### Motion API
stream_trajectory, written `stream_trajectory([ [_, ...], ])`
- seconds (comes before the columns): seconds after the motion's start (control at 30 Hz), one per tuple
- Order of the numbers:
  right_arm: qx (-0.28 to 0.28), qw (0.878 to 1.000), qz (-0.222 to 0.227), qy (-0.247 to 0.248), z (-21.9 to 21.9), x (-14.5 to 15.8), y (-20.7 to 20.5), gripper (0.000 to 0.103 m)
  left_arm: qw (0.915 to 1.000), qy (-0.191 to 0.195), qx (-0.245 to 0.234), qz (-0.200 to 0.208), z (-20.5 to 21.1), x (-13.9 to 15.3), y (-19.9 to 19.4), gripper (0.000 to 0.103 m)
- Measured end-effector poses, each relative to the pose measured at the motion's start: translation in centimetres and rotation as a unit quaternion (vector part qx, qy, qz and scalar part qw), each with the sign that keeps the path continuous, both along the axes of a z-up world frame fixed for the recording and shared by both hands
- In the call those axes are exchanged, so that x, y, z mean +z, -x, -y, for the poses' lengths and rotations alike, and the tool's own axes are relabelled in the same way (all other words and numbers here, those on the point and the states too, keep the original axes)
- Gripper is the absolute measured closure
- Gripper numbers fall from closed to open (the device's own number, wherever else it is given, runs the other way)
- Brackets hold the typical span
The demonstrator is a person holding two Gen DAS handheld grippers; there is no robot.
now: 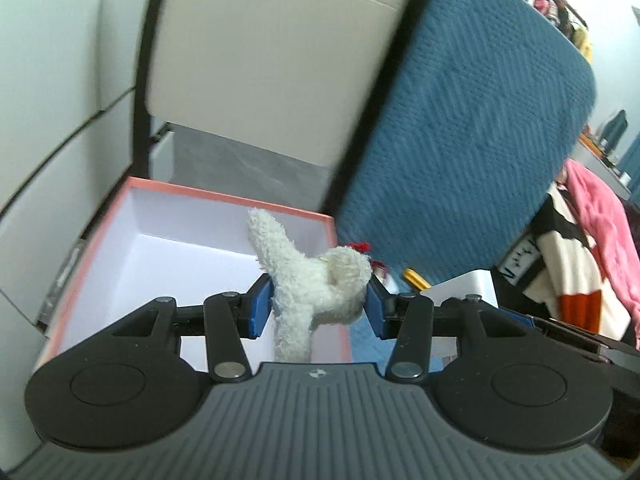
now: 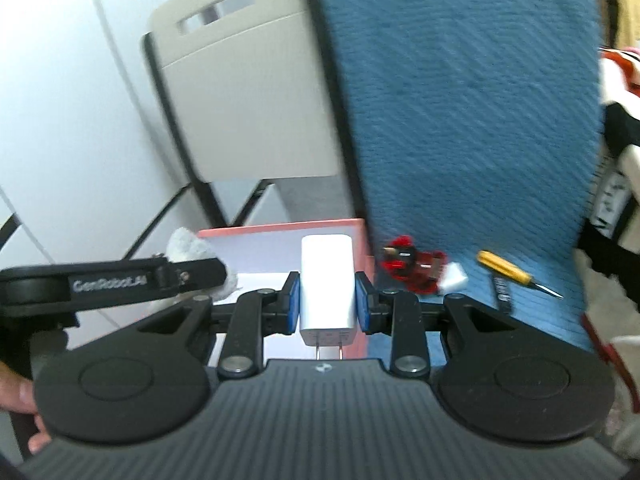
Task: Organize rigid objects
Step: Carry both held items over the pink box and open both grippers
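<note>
In the left wrist view, a pink-rimmed box (image 1: pixel 120 240) with a white inside sits at the left edge of a blue cloth (image 1: pixel 460 140). The left gripper (image 1: pixel 318 306) pinches a white plush toy (image 1: pixel 316 280) between its 2 blue pads (image 1: pixel 262 304), which press into the fluff on both sides. The toy hangs above the box's right part; 1 limb points up and back, another drops toward the camera, and a bit of red shows at its top. Behind the box stands a beige chair (image 1: pixel 272 60). Just right of the toy, on the cloth, lie the tip of a yellow-handled tool (image 1: pixel 414 278) and a white block (image 1: pixel 468 286). At the right edge of the cloth is a heap of pink and striped fabric (image 1: pixel 592 240).

In the right wrist view, a hand (image 2: pixel 16 396) at the lower left holds the left gripper (image 2: pixel 228 270), seen side-on over the box (image 2: pixel 280 227); the toy (image 2: pixel 188 244) shows behind it. The right gripper (image 2: pixel 327 300) pinches a white charger (image 2: pixel 327 280), pads flat on its 2 long sides, the 2 prongs pointing toward the camera. The charger hangs above the box's right part, near its pink wall. Right of the box, on the cloth (image 2: pixel 460 120), lie a red toy (image 2: pixel 416 266), a small white piece (image 2: pixel 454 276) touching it, then the yellow-handled tool (image 2: pixel 516 272) with its metal tip pointing right, and a dark stick (image 2: pixel 502 292) just beside it.
</note>
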State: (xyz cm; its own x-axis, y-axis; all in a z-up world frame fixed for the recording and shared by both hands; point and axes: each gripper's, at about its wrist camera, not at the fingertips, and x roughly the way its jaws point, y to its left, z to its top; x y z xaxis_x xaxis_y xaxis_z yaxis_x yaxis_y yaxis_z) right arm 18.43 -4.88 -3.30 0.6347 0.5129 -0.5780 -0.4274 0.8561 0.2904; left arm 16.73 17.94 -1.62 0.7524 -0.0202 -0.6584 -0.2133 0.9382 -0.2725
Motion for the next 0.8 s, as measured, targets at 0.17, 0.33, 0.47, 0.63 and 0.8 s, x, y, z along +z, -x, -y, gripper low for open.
stream_trajectory([
  [0.17,0.033,0.999,-0.015,0.014,-4.6,-1.5,-0.1,0.071,0.9995,0.001,0.021,-0.023,-4.6,-2.0,0.5,0.049],
  [0.33,0.051,0.997,-0.052,0.039,-7.9,-5.4,-0.6,0.071,0.9976,0.014,0.030,-0.061,-7.8,-5.7,0.5,0.049],
  [0.47,0.064,0.993,-0.077,0.066,-10.1,-9.3,-0.7,0.071,0.9952,0.022,0.033,-0.090,-9.6,-9.0,0.8,0.049],
  [0.63,0.070,0.988,-0.100,0.092,-12.1,-12.7,-0.9,0.071,0.9913,0.030,0.041,-0.122,-10.7,-12.7,0.7,0.049],
  [0.8,0.070,0.987,-0.098,0.108,-12.5,-13.8,-0.9,0.071,0.9885,0.041,0.063,-0.131,-12.2,-14.3,1.0,0.048],
])
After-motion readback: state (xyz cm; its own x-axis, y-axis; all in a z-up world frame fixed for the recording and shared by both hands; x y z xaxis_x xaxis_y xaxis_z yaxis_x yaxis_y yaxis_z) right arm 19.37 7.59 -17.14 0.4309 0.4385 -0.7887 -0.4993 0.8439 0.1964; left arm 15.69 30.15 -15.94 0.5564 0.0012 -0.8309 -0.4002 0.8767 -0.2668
